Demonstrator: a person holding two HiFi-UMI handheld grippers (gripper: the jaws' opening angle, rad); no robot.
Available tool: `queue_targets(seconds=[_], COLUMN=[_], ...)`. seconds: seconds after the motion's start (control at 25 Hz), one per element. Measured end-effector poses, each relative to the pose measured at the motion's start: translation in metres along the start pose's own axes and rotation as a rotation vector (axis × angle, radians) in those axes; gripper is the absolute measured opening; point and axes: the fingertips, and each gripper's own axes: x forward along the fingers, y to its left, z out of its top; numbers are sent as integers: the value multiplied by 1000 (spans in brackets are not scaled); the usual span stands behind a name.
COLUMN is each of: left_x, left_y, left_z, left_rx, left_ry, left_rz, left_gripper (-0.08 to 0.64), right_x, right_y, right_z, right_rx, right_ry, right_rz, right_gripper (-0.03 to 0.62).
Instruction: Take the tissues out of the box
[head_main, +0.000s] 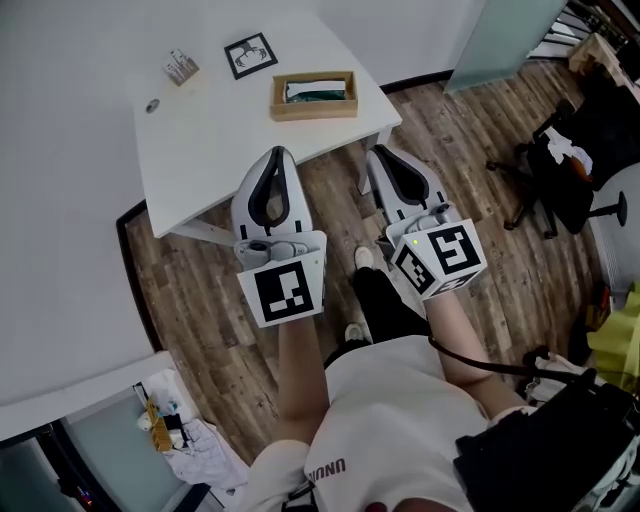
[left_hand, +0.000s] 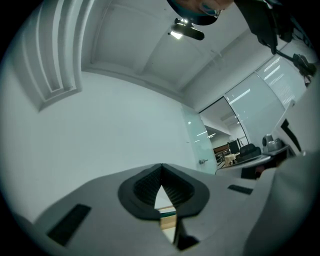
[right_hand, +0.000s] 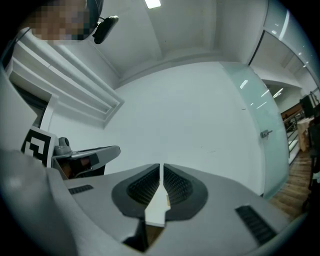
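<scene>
— Where is the box (head_main: 314, 96) seen?
— It is set on the white worktop (head_main: 220, 150), well apart from both claws.
— How are the claws kept?
— The left claw (left_hand: 161, 167) and the right claw (right_hand: 160, 167) are shut tight. Nothing is held.

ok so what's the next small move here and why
Probably bring the right gripper forward over the wooden box on the table and open it. Both it and the left gripper are shut, empty and held back from the box, and the tissues lie inside.
</scene>
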Motion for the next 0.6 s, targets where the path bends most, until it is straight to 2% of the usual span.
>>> queue_targets(seconds=[0.48, 0.6], left_x=[81, 100], left_y=[37, 43], left_z=[-27, -31], left_rx=[-4, 37], left_ry=[58, 41], left_rz=[111, 112], left_gripper=[12, 12], right_x=[86, 104], right_y=[-58, -74], right_z=[-6, -6], right_rx=[18, 23], right_ry=[62, 73], right_rz=[66, 63], right_gripper=[23, 23])
